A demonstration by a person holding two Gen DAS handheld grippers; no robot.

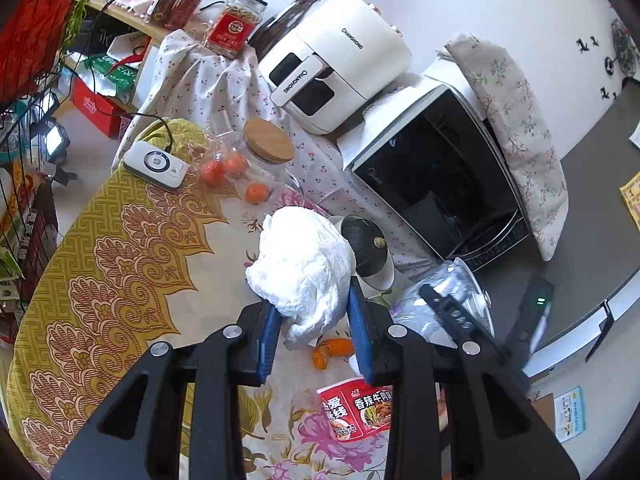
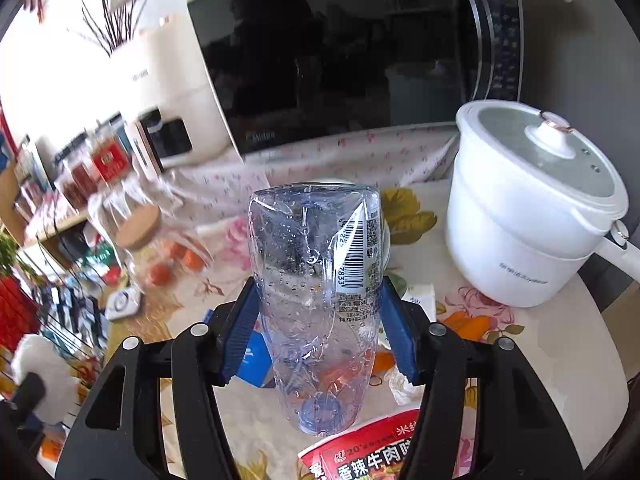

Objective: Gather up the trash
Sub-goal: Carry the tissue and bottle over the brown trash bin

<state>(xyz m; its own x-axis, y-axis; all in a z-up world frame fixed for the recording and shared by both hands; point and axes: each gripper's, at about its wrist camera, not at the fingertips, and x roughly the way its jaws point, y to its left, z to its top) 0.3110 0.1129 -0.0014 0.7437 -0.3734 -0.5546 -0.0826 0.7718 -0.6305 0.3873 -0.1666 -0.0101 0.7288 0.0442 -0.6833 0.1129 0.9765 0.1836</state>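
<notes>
2 grippers loaded: left gripper (image 1: pixel 314 334) has its blue pads pressed into a crumpled white paper wad (image 1: pixel 302 270), right gripper (image 2: pixel 316 326) is clamped around a clear plastic bottle (image 2: pixel 316 276), both lifted over the flowered table (image 1: pixel 120 248). Risks: bottle is thin, dented, beaded with droplets inside, so it could buckle or slide out if the squeeze changes; wad is soft and only its lower part is pinched, so it may tear loose. Orange peel (image 1: pixel 332 350), a red noodle cup (image 1: pixel 356 410) and what looks like tissue scraps (image 2: pixel 404 386), blurry, lie on the cloth. Hard glossy white pot (image 2: pixel 528 216) stands close on the right, easy to knock.
</notes>
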